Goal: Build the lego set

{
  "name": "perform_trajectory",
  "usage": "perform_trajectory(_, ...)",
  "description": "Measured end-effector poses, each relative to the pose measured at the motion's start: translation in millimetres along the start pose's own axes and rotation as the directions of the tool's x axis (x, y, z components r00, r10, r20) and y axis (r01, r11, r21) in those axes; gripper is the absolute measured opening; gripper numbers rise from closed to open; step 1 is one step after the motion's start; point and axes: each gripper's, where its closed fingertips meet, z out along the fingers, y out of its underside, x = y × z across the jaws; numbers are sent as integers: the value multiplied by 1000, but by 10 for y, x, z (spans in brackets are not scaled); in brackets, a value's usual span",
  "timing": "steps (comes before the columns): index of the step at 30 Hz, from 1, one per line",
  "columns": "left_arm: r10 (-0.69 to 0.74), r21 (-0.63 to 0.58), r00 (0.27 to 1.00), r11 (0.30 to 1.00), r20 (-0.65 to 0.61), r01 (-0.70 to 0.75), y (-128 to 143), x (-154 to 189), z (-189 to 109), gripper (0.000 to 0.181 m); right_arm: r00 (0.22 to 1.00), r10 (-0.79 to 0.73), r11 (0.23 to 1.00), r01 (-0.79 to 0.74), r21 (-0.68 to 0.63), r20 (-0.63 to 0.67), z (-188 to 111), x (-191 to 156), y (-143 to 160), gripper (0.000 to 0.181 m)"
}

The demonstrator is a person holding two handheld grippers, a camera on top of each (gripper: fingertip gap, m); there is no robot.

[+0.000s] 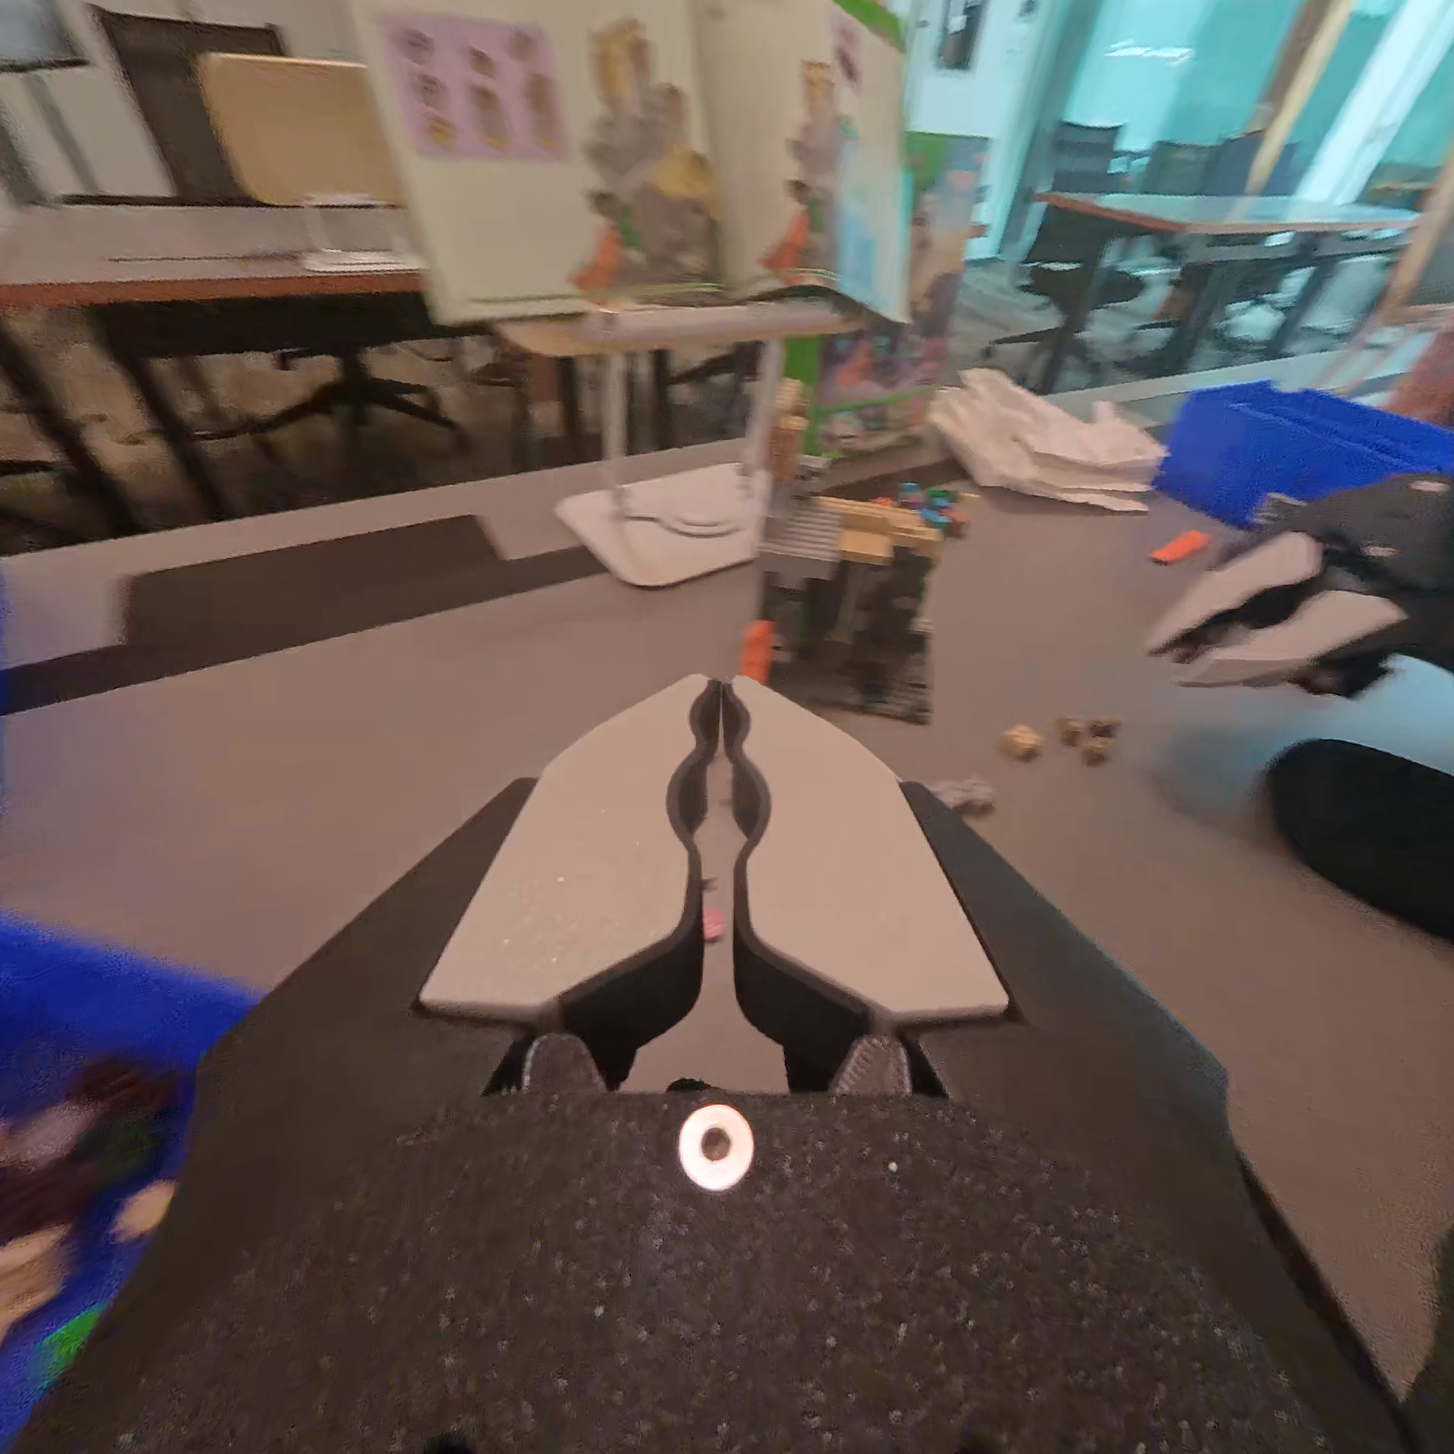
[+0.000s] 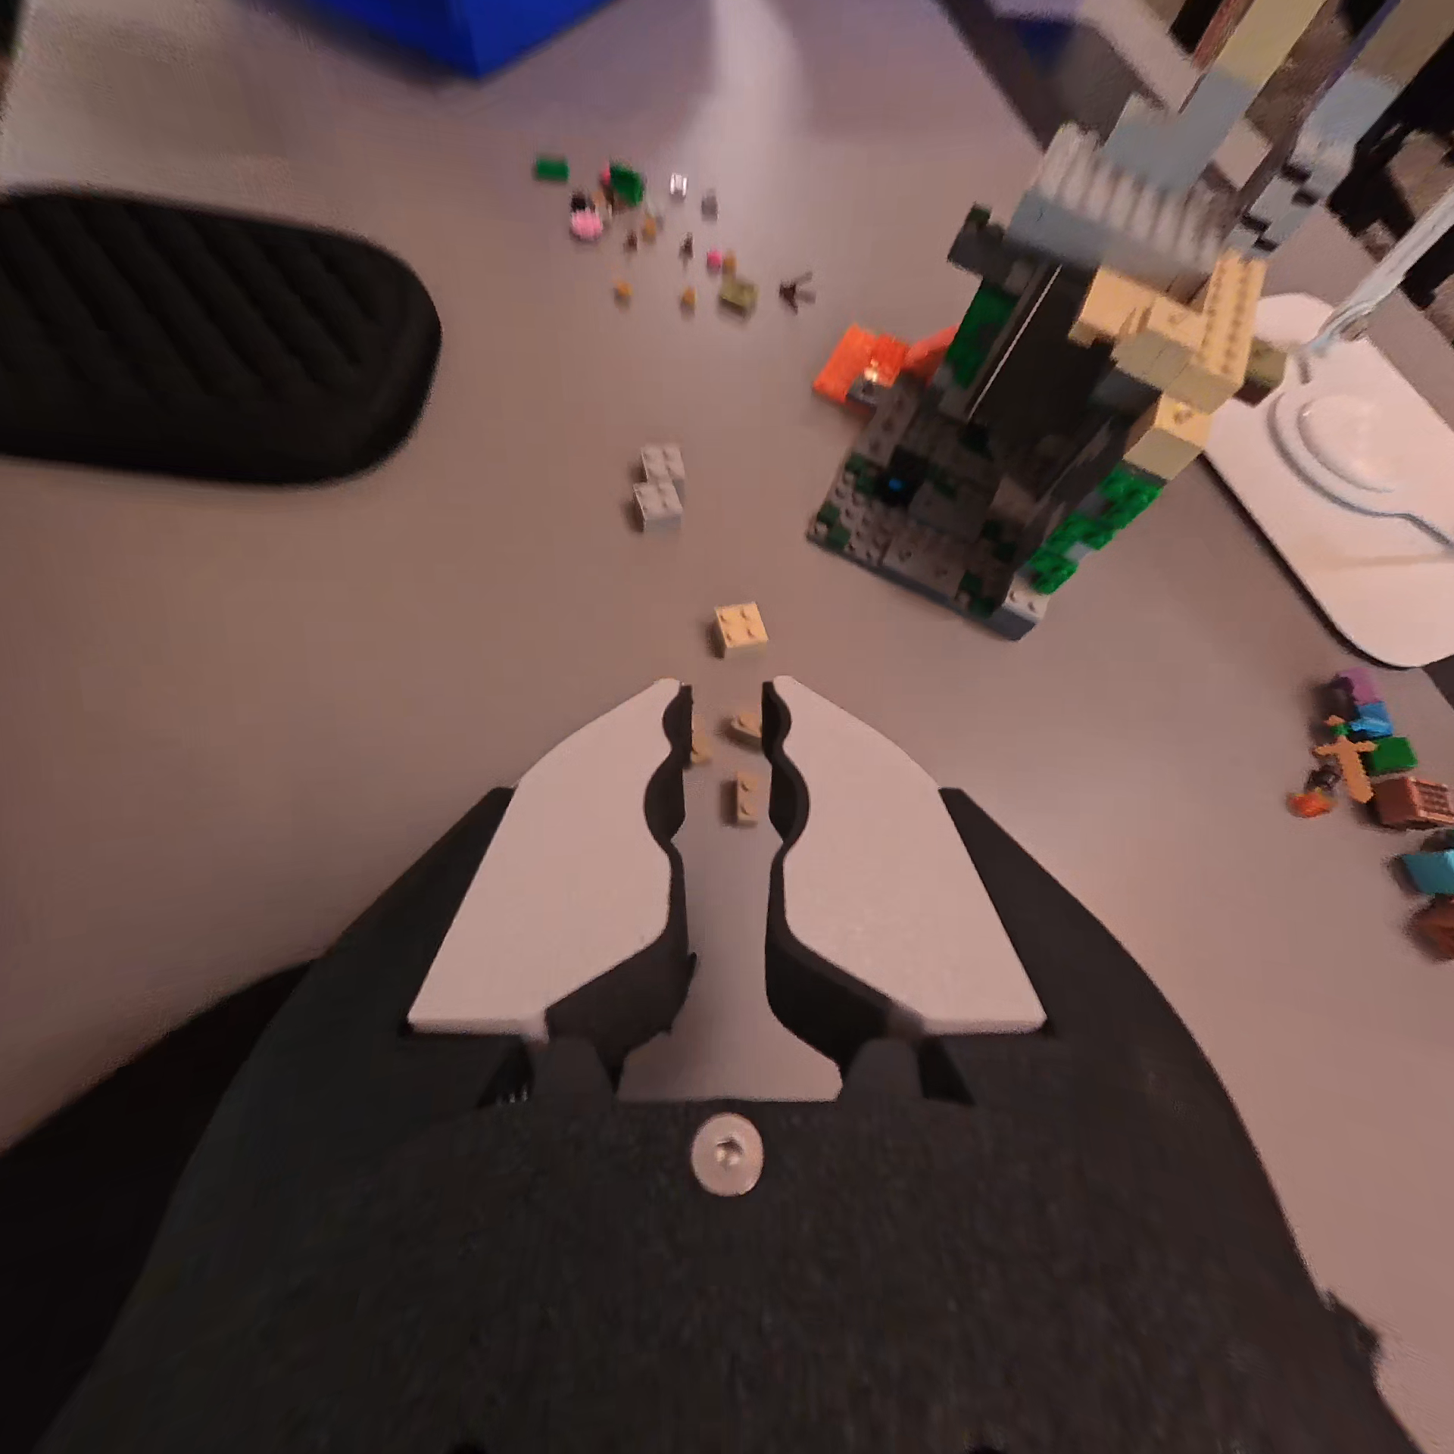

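Observation:
A part-built lego tower [image 2: 1023, 440] of grey, black, green and tan bricks stands on the grey table; it also shows in the left wrist view [image 1: 850, 598]. My left gripper [image 1: 725, 686] is shut and empty, held above the table short of the tower. My right gripper [image 2: 728, 686] is open, low over several small tan pieces [image 2: 743, 798]. A tan 2x2 brick [image 2: 739, 629] lies just beyond its tips. Light grey bricks [image 2: 659, 488] lie farther on. The right gripper also shows in the left wrist view [image 1: 1227, 637].
A black pad [image 2: 197, 338] lies at left. Small mixed pieces [image 2: 669, 236] are scattered beyond. More coloured pieces [image 2: 1385, 779] lie at right. A white stand base [image 2: 1353, 503] holds the instruction booklet [image 1: 598, 157]. Blue bins [image 1: 1290, 448] and white bags [image 1: 1046, 440] sit at the back. About 30 centimetres separates my left fingertips from my right. To reach the tan 2x2 brick [image 2: 739, 629] in a straight line is about 8 centimetres for my right fingers, about 30 centimetres for my left.

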Motion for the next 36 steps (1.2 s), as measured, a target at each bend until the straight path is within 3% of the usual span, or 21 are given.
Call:
perform_trajectory(4,32,-69,972,997,231,-17,-216,-838,-431,0,997,75,991,-73,116,-16,-51,-155,-175,17)
perform_trajectory(7,71,-189,930,982,359,-2,-228,-1451,-629,0,995,98,982,-97,162,-2,-52,-259,-238,16)
perform_trajectory(10,63,-373,904,921,424,111,46,-2011,-671,5,994,112,976,-113,186,17,-18,-337,-266,16)
perform_trajectory(14,55,-580,868,765,494,281,679,-2617,-625,14,992,119,974,-124,192,39,55,-417,-267,15)
perform_trajectory(16,43,-626,844,691,534,361,964,-2845,-612,14,992,115,975,-122,188,45,72,-447,-263,15)
perform_trajectory(18,10,-657,821,605,571,449,1232,-2984,-616,19,992,119,974,-126,189,48,66,-464,-261,15)
perform_trajectory(26,-68,-619,745,508,664,598,1659,-3222,-543,20,985,158,965,-169,203,66,13,-474,-250,14)
perform_trajectory(36,-27,-622,734,509,679,594,1693,-3285,-557,8,986,146,960,-160,229,77,4,-538,-325,13)
